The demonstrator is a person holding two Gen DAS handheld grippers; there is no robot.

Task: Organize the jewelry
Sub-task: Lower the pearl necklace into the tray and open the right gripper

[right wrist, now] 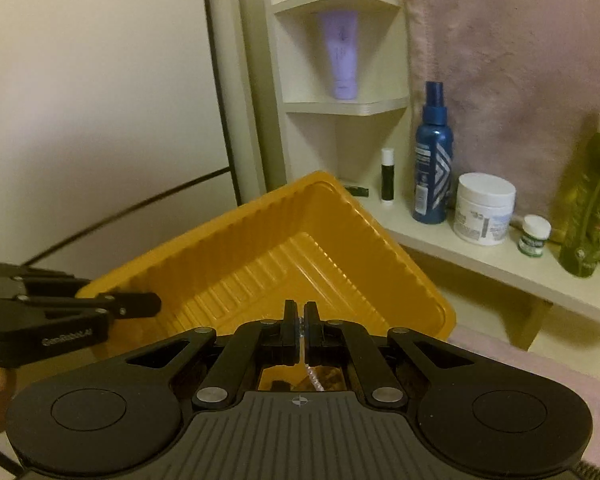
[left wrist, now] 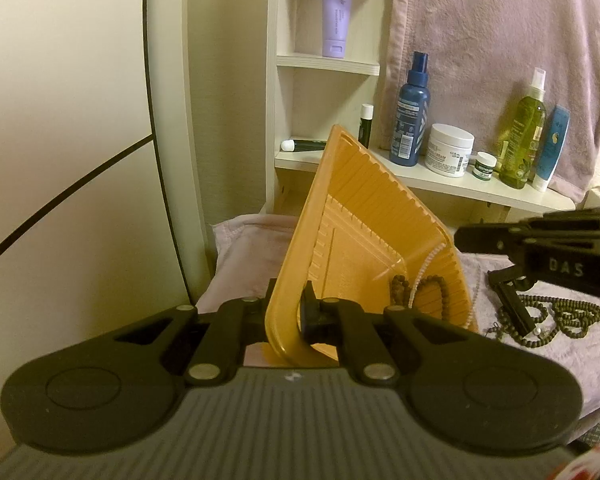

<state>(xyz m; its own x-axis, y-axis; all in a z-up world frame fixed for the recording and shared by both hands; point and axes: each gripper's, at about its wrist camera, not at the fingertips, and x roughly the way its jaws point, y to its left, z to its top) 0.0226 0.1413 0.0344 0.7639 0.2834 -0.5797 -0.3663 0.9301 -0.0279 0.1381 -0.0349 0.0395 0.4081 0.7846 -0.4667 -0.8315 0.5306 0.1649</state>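
Left gripper (left wrist: 290,312) is clamped on the near rim of the orange tray (left wrist: 352,216), tipping it up on edge above the pink towel (left wrist: 244,256). Inside the tray, down in the low corner, sit a dark bead bracelet (left wrist: 428,292) and a pale chain (left wrist: 426,268). Right gripper (right wrist: 301,322) hovers over the tray's near edge, jaws pressed together, pinching a thin clear-beaded strand (right wrist: 315,378) that hangs below. More dark beads (left wrist: 556,320) lie heaped on the towel right of the tray. Bottles and a white jar (left wrist: 450,150) line the shelf (left wrist: 440,184) behind.
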